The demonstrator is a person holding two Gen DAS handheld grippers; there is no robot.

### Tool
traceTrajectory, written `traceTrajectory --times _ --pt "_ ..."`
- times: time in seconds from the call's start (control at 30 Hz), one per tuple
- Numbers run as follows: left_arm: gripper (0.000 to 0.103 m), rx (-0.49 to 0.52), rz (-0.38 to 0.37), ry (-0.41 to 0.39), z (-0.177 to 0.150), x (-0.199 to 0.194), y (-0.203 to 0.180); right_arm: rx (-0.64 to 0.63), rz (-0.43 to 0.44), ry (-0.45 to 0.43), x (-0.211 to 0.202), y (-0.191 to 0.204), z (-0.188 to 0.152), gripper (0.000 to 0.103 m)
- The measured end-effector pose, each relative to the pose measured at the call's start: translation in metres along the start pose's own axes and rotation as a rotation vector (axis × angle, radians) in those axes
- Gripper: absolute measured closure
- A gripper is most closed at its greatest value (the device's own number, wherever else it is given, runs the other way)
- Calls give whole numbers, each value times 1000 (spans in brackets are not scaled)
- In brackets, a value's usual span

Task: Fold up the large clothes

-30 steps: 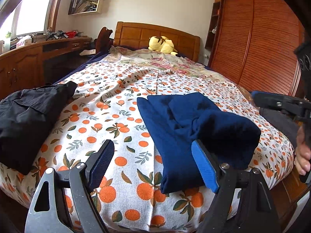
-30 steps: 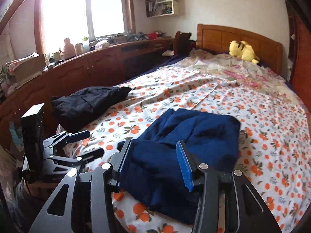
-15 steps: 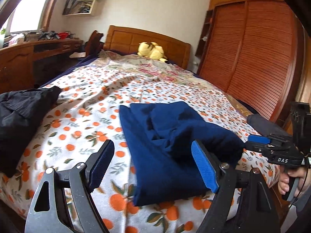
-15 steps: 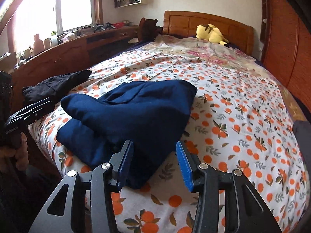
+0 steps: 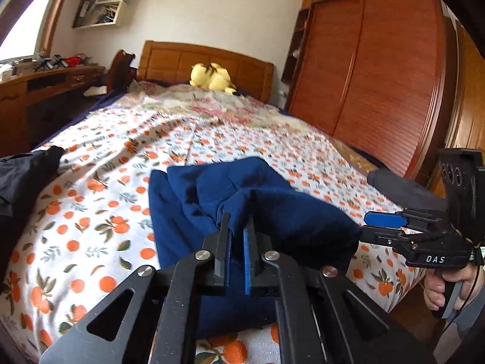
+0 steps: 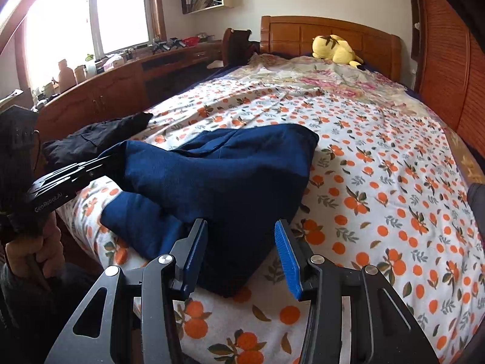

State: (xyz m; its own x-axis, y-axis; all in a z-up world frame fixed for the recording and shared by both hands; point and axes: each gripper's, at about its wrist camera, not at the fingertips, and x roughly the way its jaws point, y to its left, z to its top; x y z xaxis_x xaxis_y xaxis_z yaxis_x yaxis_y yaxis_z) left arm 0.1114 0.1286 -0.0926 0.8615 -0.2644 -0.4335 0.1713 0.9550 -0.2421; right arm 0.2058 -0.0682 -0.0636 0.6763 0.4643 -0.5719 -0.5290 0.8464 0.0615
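A navy blue garment (image 5: 266,212) lies part-folded in a thick pile near the foot of the bed; it also shows in the right wrist view (image 6: 218,179). My left gripper (image 5: 235,227) is shut on a raised fold of its near edge. It appears in the right wrist view (image 6: 109,160) at the garment's left corner, lifting it. My right gripper (image 6: 241,242) is open, its jaws on either side of the garment's near right corner, not closed on it. It shows in the left wrist view (image 5: 385,226) at the garment's right end.
The bed (image 6: 394,182) has an orange-print sheet. A black garment (image 6: 91,139) lies at its left edge. A yellow plush toy (image 6: 333,50) sits by the headboard. A wooden desk (image 6: 115,91) runs along the left, a wardrobe (image 5: 379,75) on the right.
My left gripper has closed on a fold of the blue garment and lifted it. My right gripper has stayed open and moved closer to the garment's near corner.
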Motion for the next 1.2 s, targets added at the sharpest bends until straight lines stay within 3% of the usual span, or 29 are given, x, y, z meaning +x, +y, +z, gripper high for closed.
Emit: traceTrajectory --times 0.13,0.3,0.43,0.53,0.67,0.97,1.2 --pt "97 -13 49 -13 -1 -12 17 -19 27 -42 -4 7 12 55" --pt "97 -27 98 54 -13 -10 39 -89 74 -66 7 28 30 59" --pt "97 13 122 101 -24 -5 32 -128 101 -29 33 39 37 60" --pt "97 27 138 122 -30 -4 31 -111 133 59 57 33 27 60" --pt "97 27 118 155 -38 -1 32 -72 174 113 73 18 0 60" --pt "97 37 138 167 -46 -5 28 -147 140 73 75 23 -13 61" --pt "97 31 163 170 -41 -4 24 -133 158 43 76 23 -17 61"
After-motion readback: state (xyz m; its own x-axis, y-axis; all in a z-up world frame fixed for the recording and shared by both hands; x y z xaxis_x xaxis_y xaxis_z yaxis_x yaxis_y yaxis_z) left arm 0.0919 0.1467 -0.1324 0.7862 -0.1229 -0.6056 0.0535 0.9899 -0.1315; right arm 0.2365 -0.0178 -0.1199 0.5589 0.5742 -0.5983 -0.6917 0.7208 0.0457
